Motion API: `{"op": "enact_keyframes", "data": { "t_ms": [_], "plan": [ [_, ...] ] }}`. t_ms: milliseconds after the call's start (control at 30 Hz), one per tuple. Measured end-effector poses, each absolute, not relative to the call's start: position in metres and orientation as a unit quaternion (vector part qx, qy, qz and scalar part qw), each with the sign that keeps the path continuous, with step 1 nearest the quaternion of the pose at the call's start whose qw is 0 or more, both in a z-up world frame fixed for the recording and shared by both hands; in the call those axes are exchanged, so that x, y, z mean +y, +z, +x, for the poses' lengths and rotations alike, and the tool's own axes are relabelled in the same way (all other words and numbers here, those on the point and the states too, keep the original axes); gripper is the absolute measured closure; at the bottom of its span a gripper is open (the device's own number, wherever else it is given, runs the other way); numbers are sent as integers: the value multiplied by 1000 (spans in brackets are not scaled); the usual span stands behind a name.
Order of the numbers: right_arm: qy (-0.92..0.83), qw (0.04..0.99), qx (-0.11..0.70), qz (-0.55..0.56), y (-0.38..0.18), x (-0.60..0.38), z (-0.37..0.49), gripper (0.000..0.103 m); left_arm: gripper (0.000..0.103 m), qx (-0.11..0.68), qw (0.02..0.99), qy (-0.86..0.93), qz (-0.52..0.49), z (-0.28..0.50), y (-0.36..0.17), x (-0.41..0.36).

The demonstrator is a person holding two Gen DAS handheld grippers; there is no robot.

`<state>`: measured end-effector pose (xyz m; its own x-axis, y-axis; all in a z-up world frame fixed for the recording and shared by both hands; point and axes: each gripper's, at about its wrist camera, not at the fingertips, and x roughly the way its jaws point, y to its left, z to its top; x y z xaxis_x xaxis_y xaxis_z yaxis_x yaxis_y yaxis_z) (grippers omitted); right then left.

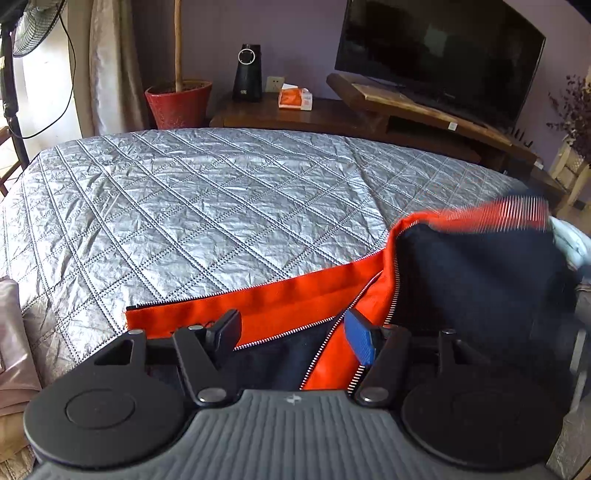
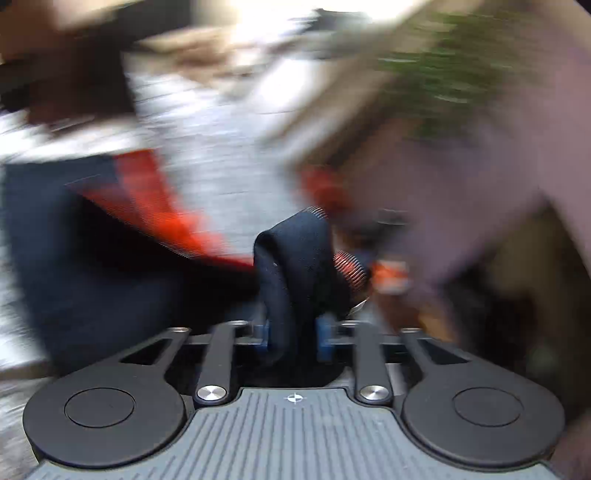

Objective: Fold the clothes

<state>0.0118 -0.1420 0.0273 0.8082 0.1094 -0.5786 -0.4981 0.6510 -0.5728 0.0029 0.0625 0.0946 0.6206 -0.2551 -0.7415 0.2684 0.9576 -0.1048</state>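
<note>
A navy jacket (image 1: 476,280) with orange lining and a silver zipper lies at the near right of the quilted silver bedspread (image 1: 192,206). My left gripper (image 1: 295,336) hangs open just above the jacket's open zipper front; its fingers hold nothing. The jacket's right part is lifted, and its orange ribbed hem (image 1: 495,214) is blurred by motion. In the right wrist view my right gripper (image 2: 293,338) is shut on a bunched fold of the navy jacket (image 2: 295,266). The rest of that view is heavily blurred.
Beyond the bed stand a red plant pot (image 1: 179,103), a black speaker (image 1: 247,74), an orange tissue pack (image 1: 294,98) and a TV (image 1: 439,55) on a wooden stand. A fan (image 1: 22,33) is at the far left. Pale cloth (image 1: 14,339) lies at the bed's left edge.
</note>
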Motion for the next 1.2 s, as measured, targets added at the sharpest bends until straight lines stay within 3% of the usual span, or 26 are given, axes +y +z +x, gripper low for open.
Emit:
{"op": "enact_keyframes", "data": {
  "t_ms": [33, 100, 267, 400, 500, 667, 800, 900, 1167, 1200],
  "plan": [
    [213, 864, 273, -366, 24, -136, 6, 26, 45, 411, 900, -147, 9, 2, 94, 62],
    [250, 878, 293, -283, 33, -141, 5, 27, 45, 412, 899, -149, 10, -1, 94, 63],
    [188, 934, 300, -46, 46, -215, 37, 17, 45, 409, 901, -144, 0, 1, 97, 69],
    [129, 935, 305, 123, 43, -279, 71, 18, 45, 403, 904, -140, -7, 1, 101, 70],
    [167, 890, 370, 207, 11, -289, 103, 18, 45, 403, 904, -141, -7, 1, 102, 70],
    [175, 877, 386, 225, -19, -273, 116, 18, 44, 394, 909, -135, -16, 4, 107, 76],
    [157, 852, 385, 319, -27, -290, 111, 27, 43, 386, 914, -124, -22, 5, 111, 83],
    [111, 872, 355, 319, -23, -308, 92, 16, 43, 385, 915, -117, -31, 6, 112, 87],
    [116, 853, 382, 336, -50, -300, 90, 16, 43, 386, 913, -129, -23, 5, 112, 80],
    [114, 857, 379, 330, -49, -297, 92, 24, 43, 385, 913, -129, -24, 6, 112, 80]
  ]
}}
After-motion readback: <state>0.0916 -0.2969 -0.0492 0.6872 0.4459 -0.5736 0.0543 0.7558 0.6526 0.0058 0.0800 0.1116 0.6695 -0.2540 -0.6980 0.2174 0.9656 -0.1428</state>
